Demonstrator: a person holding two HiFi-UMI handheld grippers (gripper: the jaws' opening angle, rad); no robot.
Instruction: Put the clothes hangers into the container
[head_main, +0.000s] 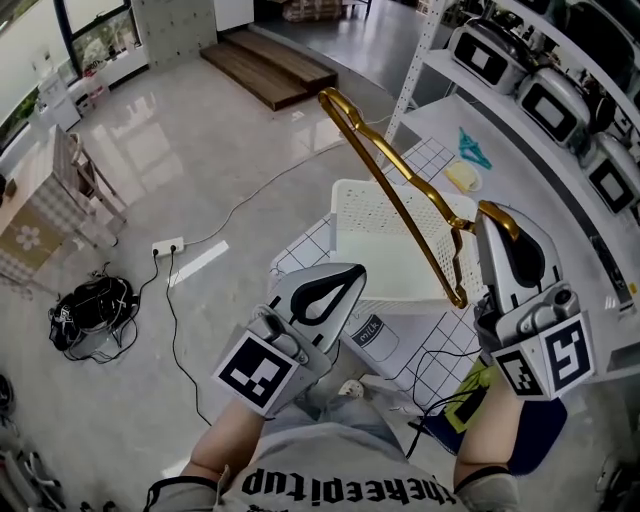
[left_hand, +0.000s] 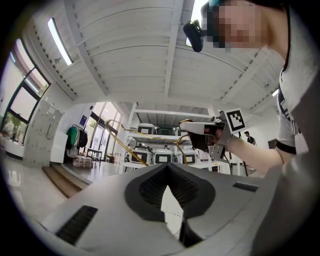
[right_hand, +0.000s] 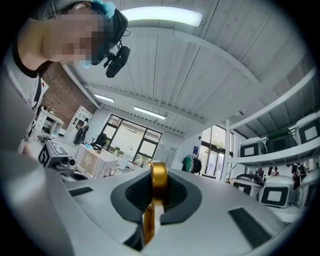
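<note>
Glossy grey floor surrounds a white grid-patterned counter, which stands against a white shelf loaded with boxed grey machines.

1. A white perforated container sits on the counter directly ahead of you. No item can be seen inside it from the head view.
2. A gold clothes hanger is off the counter and in the air. Its hook end is at your right gripper, and its long body slants up and away to the left, crossing above the container without touching it.
3. In the right gripper view, the right claw is clamped on the hanger's gold hook, which stands upright between the dark pads.
4. Your left gripper is held just in front of the container's near-left corner. In the left gripper view the left claw has its tips together and nothing between them; a narrow slit behind the tips shows only white beyond.
5. The same view shows the right gripper raised opposite, with the hanger sloping away from it.
6. A white power strip lies on the floor to your left with cables trailing from it.
</note>
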